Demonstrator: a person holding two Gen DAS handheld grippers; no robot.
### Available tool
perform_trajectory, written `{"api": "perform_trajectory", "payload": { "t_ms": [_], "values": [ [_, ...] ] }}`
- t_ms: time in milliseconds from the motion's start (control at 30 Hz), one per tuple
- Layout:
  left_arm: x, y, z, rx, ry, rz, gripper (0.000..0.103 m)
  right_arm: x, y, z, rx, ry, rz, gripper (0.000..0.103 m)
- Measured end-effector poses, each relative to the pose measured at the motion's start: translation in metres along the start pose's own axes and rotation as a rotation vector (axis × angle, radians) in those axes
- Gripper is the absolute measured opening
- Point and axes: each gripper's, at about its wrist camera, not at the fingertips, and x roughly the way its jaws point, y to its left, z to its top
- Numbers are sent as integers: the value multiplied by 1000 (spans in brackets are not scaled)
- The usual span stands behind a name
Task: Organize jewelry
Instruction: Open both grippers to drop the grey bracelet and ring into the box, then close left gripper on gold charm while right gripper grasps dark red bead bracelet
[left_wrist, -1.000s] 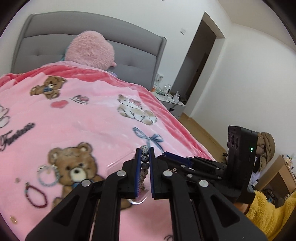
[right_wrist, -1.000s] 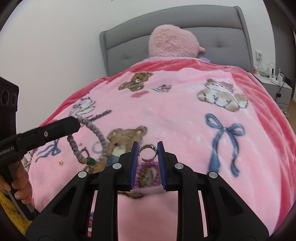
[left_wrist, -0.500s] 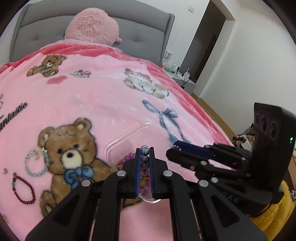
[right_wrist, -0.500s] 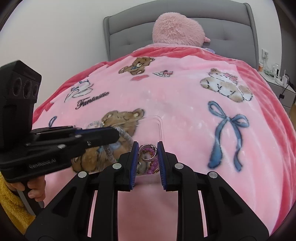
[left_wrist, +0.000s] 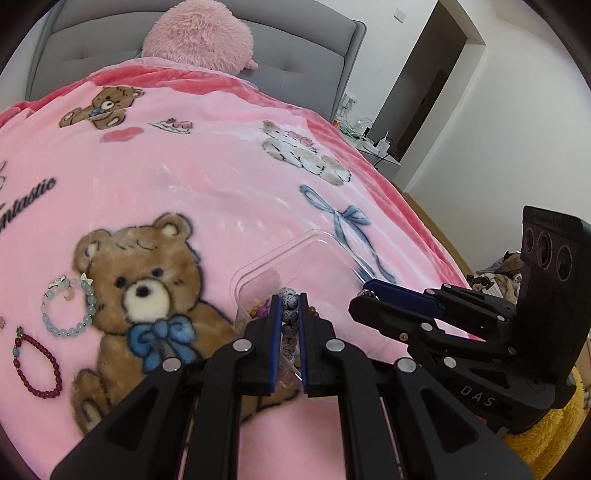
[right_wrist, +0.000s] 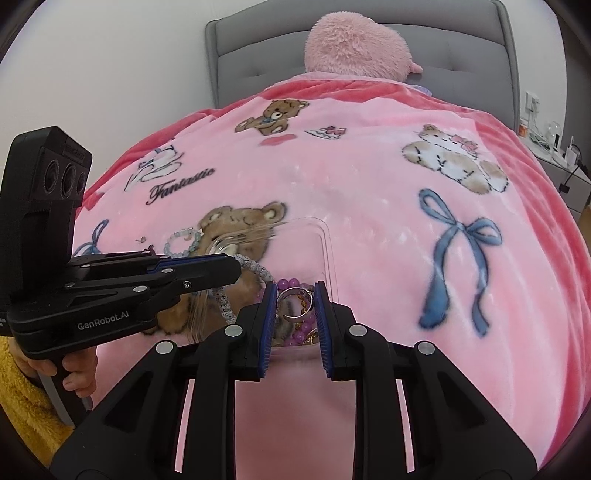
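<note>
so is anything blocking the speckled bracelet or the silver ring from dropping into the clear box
Nothing visible does. The left tongs hold the speckled bead bracelet over the open clear plastic box; the right tongs hold the silver ring above the purple beads already inside. No lid shows.

Both grippers crowd the near end of the clear plastic tray; its far half is unobstructed. Left of the tray, a pale blue bead bracelet and dark red bead bracelet occupy the pink blanket. Right side lies clear.
</note>
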Motion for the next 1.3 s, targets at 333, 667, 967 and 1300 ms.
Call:
{"api": "perform_trajectory", "payload": {
  "t_ms": [333, 667, 967, 1300],
  "values": [
    [1, 4, 0, -39, 1, -31, 12, -3, -1, 0, 13, -8, 15, 24],
    [-19, 9, 2, -71, -48, -32, 28, -21, -7, 3, 50, -103, -5, 49],
    [-64, 33, -6, -98, -104, 43, 54, -43, -11, 10, 91, -230, 34, 69],
    [-125, 83, -22, -139, -138, 203, 80, -55, 44, 19, -38, -280, 163, 94]
  ]
}}
